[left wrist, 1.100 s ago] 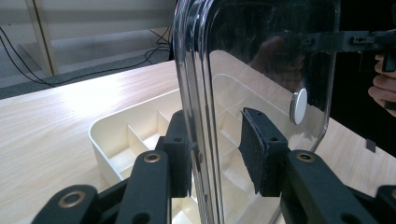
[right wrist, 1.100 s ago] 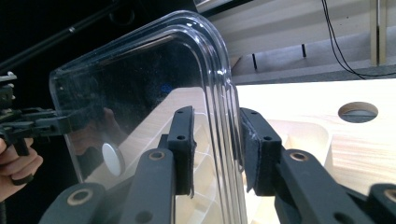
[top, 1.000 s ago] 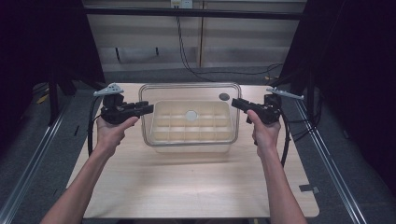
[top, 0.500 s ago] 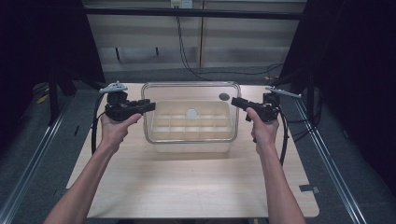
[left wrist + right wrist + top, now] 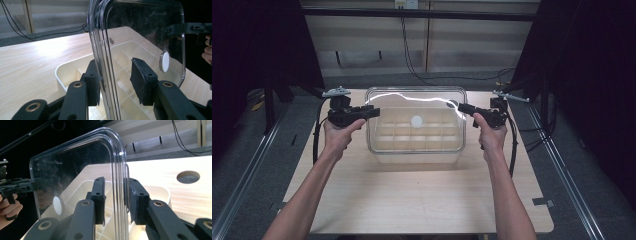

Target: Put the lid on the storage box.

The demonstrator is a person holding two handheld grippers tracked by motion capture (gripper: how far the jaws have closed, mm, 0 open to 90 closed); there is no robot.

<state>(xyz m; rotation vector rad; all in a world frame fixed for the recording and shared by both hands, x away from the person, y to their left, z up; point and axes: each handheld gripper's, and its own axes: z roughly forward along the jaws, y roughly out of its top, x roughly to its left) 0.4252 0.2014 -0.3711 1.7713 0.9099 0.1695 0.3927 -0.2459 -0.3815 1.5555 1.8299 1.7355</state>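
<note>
Clear plastic lid [image 5: 414, 122] hangs lifted above the cream compartment tray [image 5: 414, 137] on the wooden table [image 5: 422, 200], right gripper [image 5: 464, 108] nipping one edge, left gripper [image 5: 372, 111] straddling the other slackly; setting it aside seems left.

Bright overhead light on a pale wooden table [image 5: 422, 200], dark surroundings.
Glare streaks white along the far rim of the clear plastic lid [image 5: 417, 97], and the table's far edge washes out in both gripper views. The black gripper jaws sit soft and blurred at the bottom. A faint shadow lies below the cream divided tray [image 5: 412, 145].
</note>
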